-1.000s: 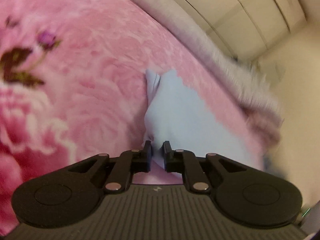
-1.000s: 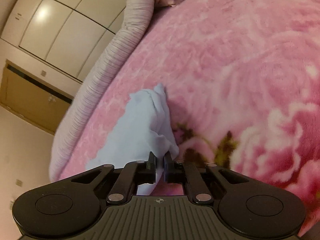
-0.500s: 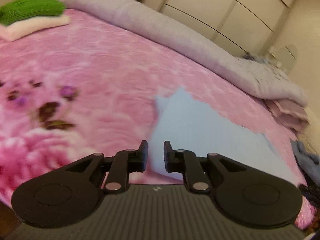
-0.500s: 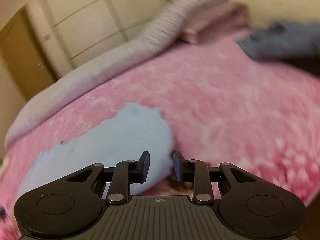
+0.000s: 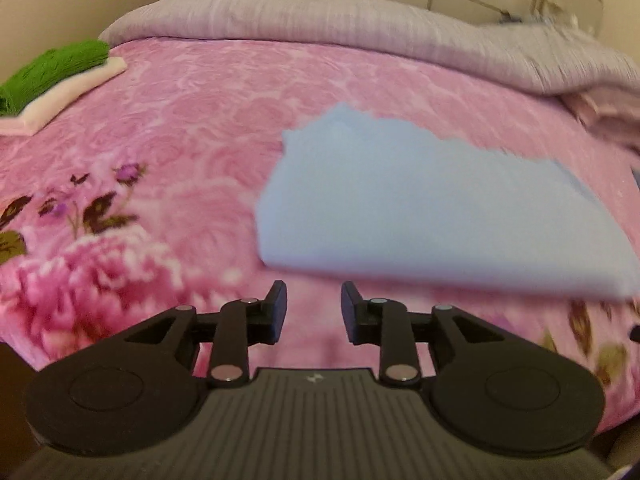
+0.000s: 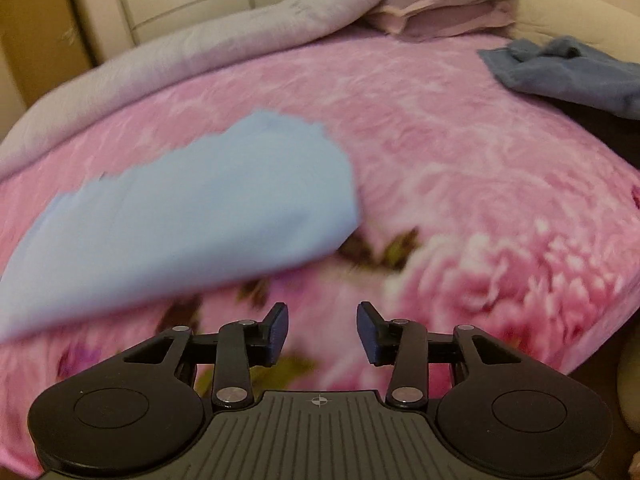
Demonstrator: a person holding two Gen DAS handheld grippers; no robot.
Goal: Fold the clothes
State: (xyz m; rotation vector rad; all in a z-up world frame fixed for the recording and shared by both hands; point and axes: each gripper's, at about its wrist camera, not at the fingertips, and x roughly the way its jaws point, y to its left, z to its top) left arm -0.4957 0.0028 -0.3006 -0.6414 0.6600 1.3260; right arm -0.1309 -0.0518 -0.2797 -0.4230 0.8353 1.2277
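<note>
Both views are taken low over the bed's near edge, facing the far wardrobe. The blue cloth and pink blanket are shared, seen close.

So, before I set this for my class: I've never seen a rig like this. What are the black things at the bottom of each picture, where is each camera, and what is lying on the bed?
There is no robot here. A person holds a two-finger gripper in each hand, and each gripper carries a wide-angle camera that looks forward along its fingers. So one picture is from the left gripper, the other from the right gripper. Both are open and hold nothing.

Both look at a bed with a pink flowered blanket. On it lies a light blue garment, spread fairly flat, just ahead of both grippers. At the far side runs a grey-lilac quilt. The left view also shows a stack of folded clothes, green on top. The right view shows a crumpled dark blue garment and some pillows.
</note>
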